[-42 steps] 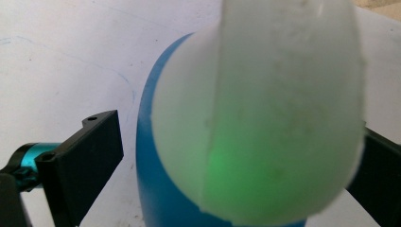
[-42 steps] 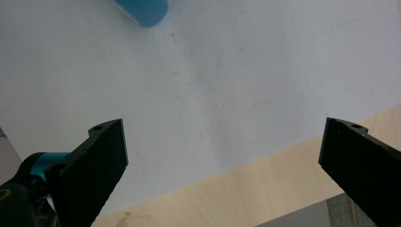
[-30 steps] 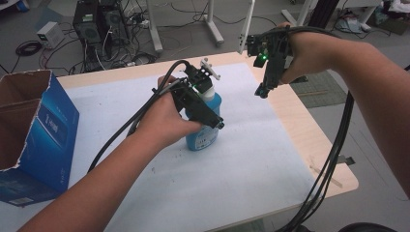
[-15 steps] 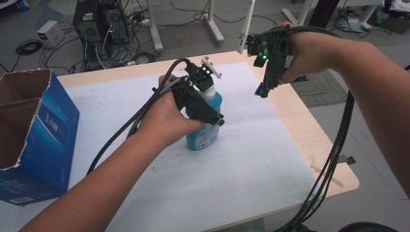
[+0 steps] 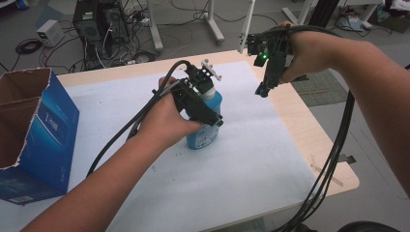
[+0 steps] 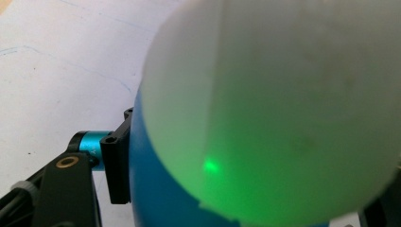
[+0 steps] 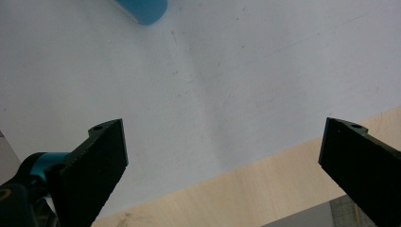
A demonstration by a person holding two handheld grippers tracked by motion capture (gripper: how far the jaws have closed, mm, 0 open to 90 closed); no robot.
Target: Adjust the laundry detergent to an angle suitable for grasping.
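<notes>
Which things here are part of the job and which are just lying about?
In the job:
blue bottle with its white cap
left gripper, jaws just closing around the bottle
right gripper, open, hovering

Lying about:
cardboard box
computer tower

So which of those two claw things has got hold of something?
The left gripper: its jaws have just been closing onto the blue bottle. The right gripper hangs open over the table's far edge, holding nothing.

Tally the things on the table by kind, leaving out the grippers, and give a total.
Blue bottle with a white cap: 1
Blue cardboard box, open at the top: 1
Total: 2
</notes>
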